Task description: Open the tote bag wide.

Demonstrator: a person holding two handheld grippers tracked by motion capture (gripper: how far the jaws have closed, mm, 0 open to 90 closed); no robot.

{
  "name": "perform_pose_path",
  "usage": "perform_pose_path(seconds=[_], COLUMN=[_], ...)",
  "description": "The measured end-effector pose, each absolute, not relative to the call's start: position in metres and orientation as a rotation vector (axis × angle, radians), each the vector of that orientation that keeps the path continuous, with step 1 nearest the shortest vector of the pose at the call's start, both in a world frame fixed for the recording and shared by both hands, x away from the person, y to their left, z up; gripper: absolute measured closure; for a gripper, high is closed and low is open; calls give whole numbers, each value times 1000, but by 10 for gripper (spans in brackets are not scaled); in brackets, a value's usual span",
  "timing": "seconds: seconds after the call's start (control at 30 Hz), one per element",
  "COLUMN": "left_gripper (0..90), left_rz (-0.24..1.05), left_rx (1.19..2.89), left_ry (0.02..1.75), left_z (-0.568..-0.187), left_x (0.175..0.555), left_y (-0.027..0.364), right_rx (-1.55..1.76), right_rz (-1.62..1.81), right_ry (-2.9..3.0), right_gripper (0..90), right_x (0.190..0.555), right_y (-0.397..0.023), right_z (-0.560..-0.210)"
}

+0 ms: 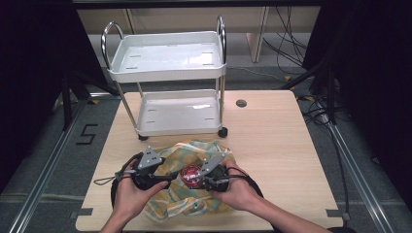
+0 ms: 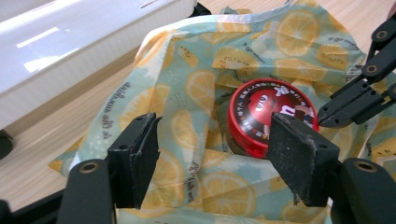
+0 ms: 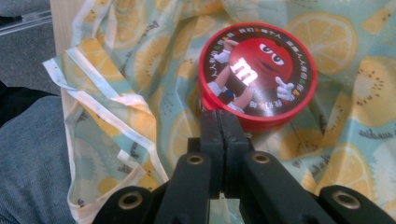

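Note:
A round red tin [image 1: 191, 175] with a cartoon candy figure on its lid lies flat on a crumpled lemon-print cloth [image 1: 194, 204] near the table's front edge. My left gripper [image 1: 167, 183] is just left of the tin. In the left gripper view it [image 2: 212, 140] stands open over the cloth [image 2: 196, 70], the tin [image 2: 261, 107] a little beyond its right pad and untouched. My right gripper [image 1: 200, 182] comes in from the tin's right. Its jaws [image 3: 219, 114] are pressed together, tips against the near rim of the tin [image 3: 259, 70], with nothing visibly between them.
A white two-tier cart [image 1: 170, 63] stands on the back left of the wooden table [image 1: 272, 141], its lower tray [image 2: 70, 51] close behind the cloth. A cable hole [image 1: 241, 103] sits at the back. A person's trouser leg [image 3: 28, 163] is past the table's edge.

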State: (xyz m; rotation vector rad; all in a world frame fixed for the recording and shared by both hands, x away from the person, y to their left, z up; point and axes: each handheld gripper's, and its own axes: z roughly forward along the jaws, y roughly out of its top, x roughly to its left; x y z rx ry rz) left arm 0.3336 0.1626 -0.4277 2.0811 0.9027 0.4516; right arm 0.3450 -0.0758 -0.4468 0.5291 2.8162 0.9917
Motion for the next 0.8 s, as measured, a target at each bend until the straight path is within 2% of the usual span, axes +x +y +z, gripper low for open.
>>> perform_pose_path(seconds=[0.8], left_gripper=[302], left_rz=[438], left_rx=[2100], left_ry=[886], left_z=[-428], left_x=[332], left_y=[158], right_rx=[557], right_rz=[945], right_ry=[2833], right_gripper=[900], right_x=[344], right_y=[-69], right_z=[-454])
